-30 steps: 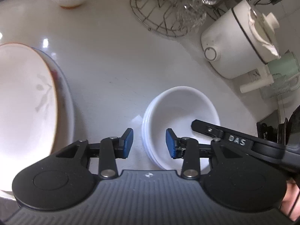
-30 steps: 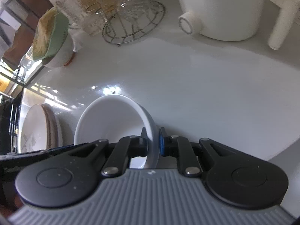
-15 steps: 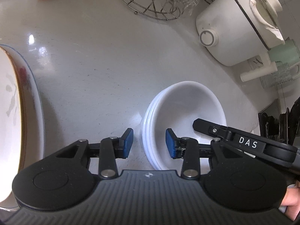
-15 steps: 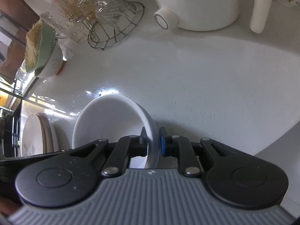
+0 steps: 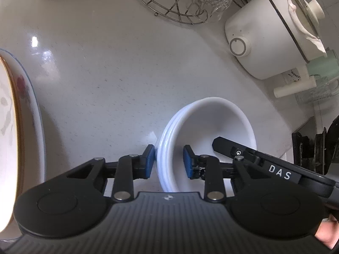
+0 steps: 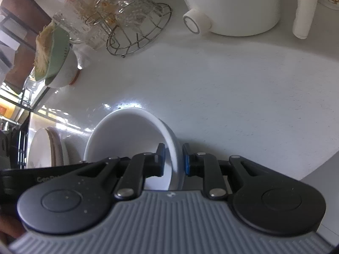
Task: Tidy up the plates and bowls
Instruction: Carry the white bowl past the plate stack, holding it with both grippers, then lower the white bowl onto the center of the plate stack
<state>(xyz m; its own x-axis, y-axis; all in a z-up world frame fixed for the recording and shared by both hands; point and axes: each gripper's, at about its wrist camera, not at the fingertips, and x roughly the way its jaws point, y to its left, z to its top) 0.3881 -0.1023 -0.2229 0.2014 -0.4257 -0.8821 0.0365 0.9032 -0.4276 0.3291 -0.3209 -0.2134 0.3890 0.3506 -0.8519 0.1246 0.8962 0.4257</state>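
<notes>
A stack of white bowls (image 5: 211, 122) sits on the pale counter, seen from the other side in the right wrist view (image 6: 127, 135). My left gripper (image 5: 169, 162) straddles its left rim. The jaws are closing, and the blue pads (image 5: 149, 160) meet the rim's outer and inner sides. My right gripper (image 6: 173, 159) straddles the opposite rim. Its jaws are opening, and thin gaps show between the pads and the rim. One of its fingers (image 5: 233, 150) reaches into the bowl. Large stacked plates (image 5: 12, 127) stand at the far left, also visible from the right wrist (image 6: 42, 148).
At the back is a wire rack of glassware (image 5: 175, 6). A white electric pot (image 5: 264, 42) and a mint kettle (image 5: 322, 67) stand at the right. A white bowl with a green lid (image 6: 57, 59) sits at the far left. Bare counter lies between.
The left gripper sank over the bowls' rim and its jaws narrowed onto it. The right gripper's pads, earlier tight on the opposite rim, have eased apart.
</notes>
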